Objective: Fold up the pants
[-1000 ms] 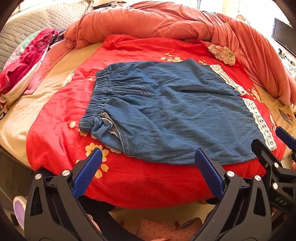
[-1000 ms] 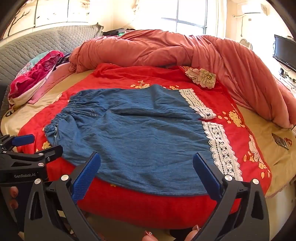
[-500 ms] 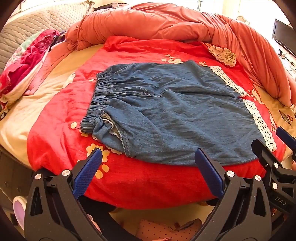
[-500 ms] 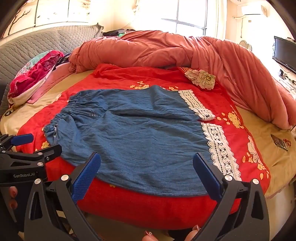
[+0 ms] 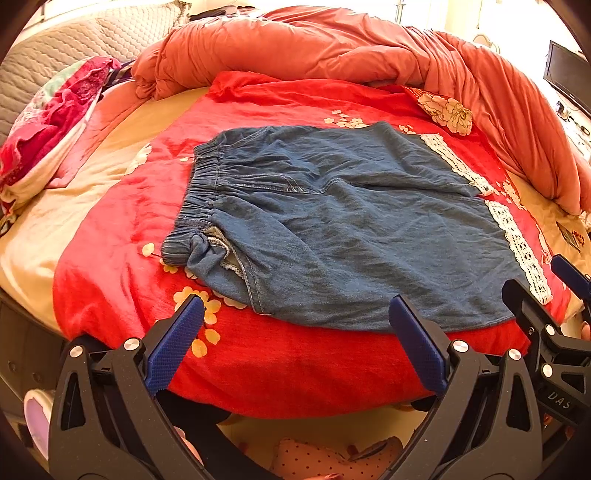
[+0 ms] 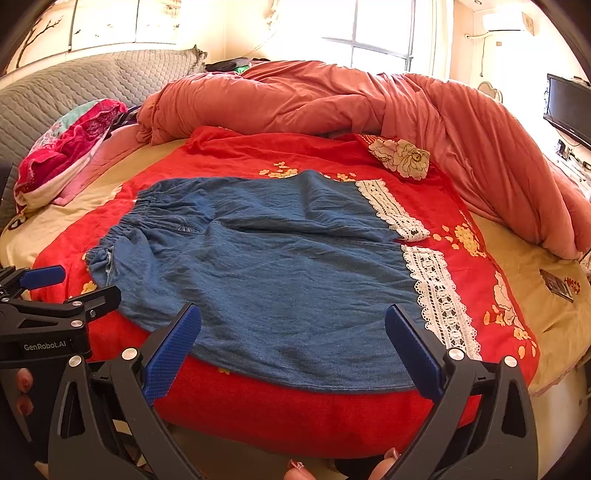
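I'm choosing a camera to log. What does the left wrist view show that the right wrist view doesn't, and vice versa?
Only the left wrist view: the right gripper at its right edge, and the waistband's bunched corner close up. Only the right wrist view: the window, the left gripper at its left edge. Both: denim pants flat on the red blanket, lace hems, orange duvet, both grippers open.

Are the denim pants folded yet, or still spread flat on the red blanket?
Spread, not yet folded: the denim pants lie flat on the red blanket, waistband and both lace hems showing.
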The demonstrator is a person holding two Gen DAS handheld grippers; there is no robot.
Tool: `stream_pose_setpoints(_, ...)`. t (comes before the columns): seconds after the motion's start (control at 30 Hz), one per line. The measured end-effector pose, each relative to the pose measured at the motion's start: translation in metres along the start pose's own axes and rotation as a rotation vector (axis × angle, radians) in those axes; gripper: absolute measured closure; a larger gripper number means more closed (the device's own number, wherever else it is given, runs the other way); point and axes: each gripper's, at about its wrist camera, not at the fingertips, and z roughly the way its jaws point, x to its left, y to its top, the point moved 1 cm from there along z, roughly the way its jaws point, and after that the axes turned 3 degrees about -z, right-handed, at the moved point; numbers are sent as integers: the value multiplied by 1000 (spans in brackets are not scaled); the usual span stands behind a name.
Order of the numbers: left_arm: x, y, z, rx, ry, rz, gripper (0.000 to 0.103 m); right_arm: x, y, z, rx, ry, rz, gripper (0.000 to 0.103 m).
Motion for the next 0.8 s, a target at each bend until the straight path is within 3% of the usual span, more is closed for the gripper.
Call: stream_pose_setpoints(0.8, -1, 5, 7, -4, 1, 8, 9, -3, 3, 7, 5, -1, 2, 4)
